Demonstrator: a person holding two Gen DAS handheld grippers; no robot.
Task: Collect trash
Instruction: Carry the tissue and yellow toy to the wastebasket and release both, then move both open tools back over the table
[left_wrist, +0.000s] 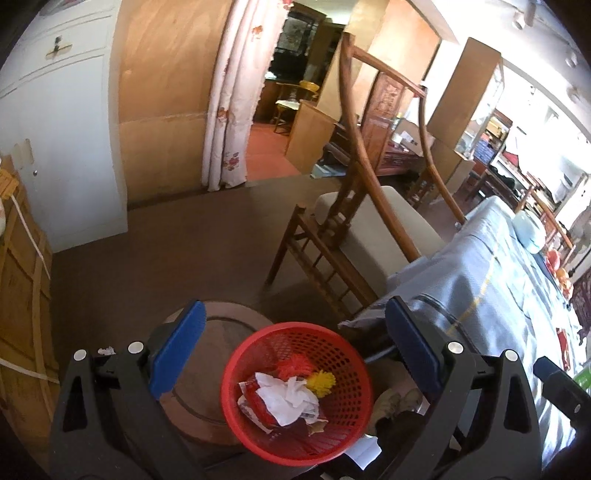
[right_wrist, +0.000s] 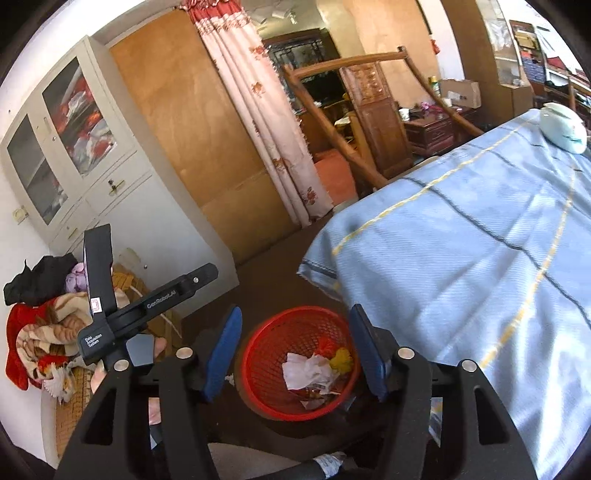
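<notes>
Hovering at the bottom of both views, the left gripper (left_wrist: 295, 354) and right gripper (right_wrist: 293, 349) are both gaping wide and carrying nothing, each aiming down over the red basket (left_wrist: 255, 354) at lower centre, probably so trash drops straight in. Sitting inside it are crumpled white tissue (left_wrist: 286, 400), a red wrapper (left_wrist: 255, 393) and yellow scrap (left_wrist: 322, 382). Stretching beyond toward the right is the blue-covered table (right_wrist: 461, 240), with a wooden chair (left_wrist: 332, 254) behind and a floral curtain (left_wrist: 229, 110) in the upper middle.
</notes>
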